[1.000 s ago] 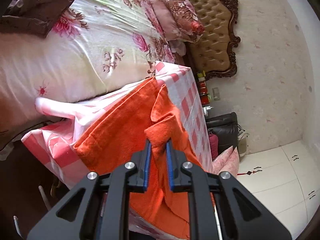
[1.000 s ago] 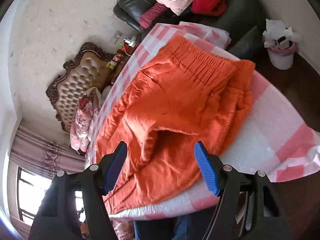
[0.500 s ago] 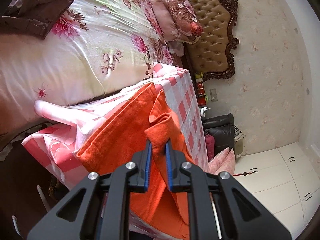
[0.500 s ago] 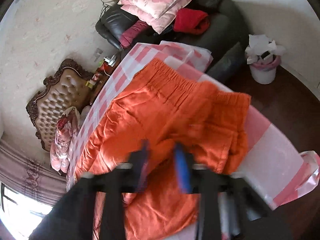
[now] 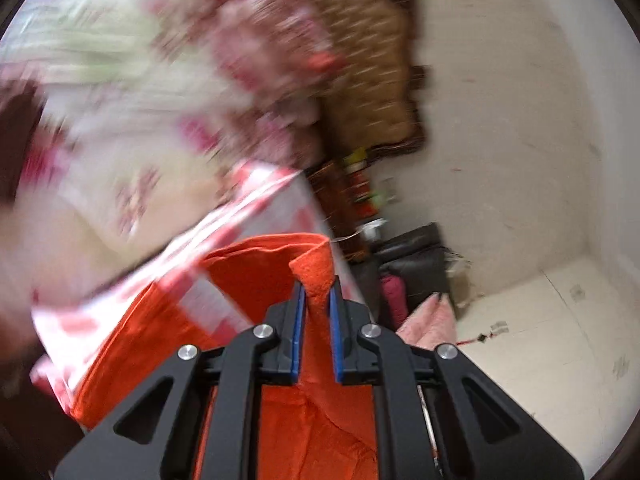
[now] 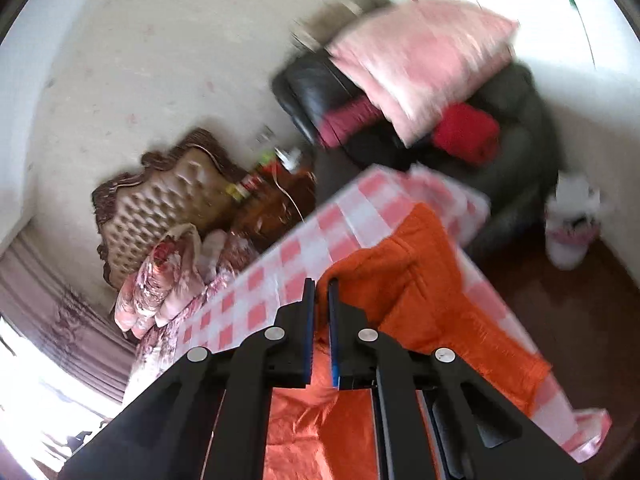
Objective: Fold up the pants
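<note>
The orange pants (image 6: 432, 300) lie on a table with a pink-and-white checked cloth (image 6: 280, 272). My right gripper (image 6: 321, 286) is shut on a pinched fold of the orange fabric and holds it lifted off the table. My left gripper (image 5: 317, 292) is shut on another bunched edge of the orange pants (image 5: 256, 280), which stands up between the blue pads. In both views fabric hangs from the jaws down to the table. The left wrist view is blurred by motion.
A floral bed (image 5: 120, 80) and tufted brown headboard (image 6: 160, 200) lie beyond the table. A black armchair (image 6: 400, 120) piled with pink pillows and red clothes stands at the far end. A pink bin (image 6: 572, 232) sits on the dark floor.
My right gripper went from wide open above the pants to shut on a fold and lifted it. My left gripper, still shut on the fabric, swung quickly, pulling the pants along.
</note>
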`<state>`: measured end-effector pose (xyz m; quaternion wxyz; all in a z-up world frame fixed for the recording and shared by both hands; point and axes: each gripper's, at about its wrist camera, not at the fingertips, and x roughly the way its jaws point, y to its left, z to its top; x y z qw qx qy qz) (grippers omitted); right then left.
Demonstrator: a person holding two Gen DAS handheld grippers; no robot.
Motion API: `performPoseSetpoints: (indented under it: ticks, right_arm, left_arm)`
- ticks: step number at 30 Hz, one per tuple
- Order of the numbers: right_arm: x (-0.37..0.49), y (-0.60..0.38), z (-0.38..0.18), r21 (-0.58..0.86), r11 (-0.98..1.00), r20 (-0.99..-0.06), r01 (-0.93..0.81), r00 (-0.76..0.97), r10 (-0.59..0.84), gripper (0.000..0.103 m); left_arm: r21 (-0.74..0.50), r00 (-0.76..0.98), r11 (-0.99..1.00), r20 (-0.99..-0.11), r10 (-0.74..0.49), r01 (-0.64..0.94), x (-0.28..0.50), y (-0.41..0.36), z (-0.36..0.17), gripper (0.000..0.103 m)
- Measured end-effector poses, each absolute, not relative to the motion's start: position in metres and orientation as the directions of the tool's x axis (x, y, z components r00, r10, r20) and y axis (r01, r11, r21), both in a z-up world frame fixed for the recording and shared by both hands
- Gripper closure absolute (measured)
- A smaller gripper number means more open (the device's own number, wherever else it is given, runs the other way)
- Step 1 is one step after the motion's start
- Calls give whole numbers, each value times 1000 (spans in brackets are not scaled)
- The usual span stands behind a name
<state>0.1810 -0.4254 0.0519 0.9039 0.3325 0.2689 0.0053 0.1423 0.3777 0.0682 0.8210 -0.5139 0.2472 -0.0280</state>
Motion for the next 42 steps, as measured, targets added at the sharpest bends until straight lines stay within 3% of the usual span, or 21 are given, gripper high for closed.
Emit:
performPoseSetpoints:
  ticks: [3,8,10,20,23,24,25,26,28,42]
  right_arm:
    - [162,-427,30,587,789,-520,180,831,197,97]
    - [140,-434,-52,522,814,-668,257,716,202,97]
    - [136,-436,-73,510,814,-698,277,686,204,97]
    - [135,-427,-88,384,870,-745,308,660,95,97]
    - [136,-425,-86,371,879,-741,299,666,86,97]
    - [138,-425,-85,374,879,-739,297,668,89,97]
    - [139,-425,-84,377,878,-739,296,667,92,97]
    - [140,-426,-83,377,878,-741,294,665,95,97]
    - [140,-425,-81,376,879,-739,294,667,94,97]
    - [127,-424,-51,381,885,-686,267,724,77,97]
  left_arm:
    - [-840,872,502,-391,-294,-207,104,367,53,92]
    - [-818,760,416,-548,-350,-398,48,363,-81,92]
    - [-821,745,387,-556,-369,-420,36,363,-110,94]
    - [-784,724,482,-585,-366,-390,38,354,-98,91]
    - [-792,739,477,-571,-358,-381,33,358,-95,77]
    - [-793,742,474,-570,-354,-383,32,359,-94,67]
    - [-795,741,471,-568,-357,-383,33,359,-94,66]
    - [-793,740,473,-570,-357,-383,33,359,-94,67]
    - [-774,729,504,-588,-349,-383,35,355,-94,98]
    - [-826,767,433,-527,-365,-362,13,352,-91,98]
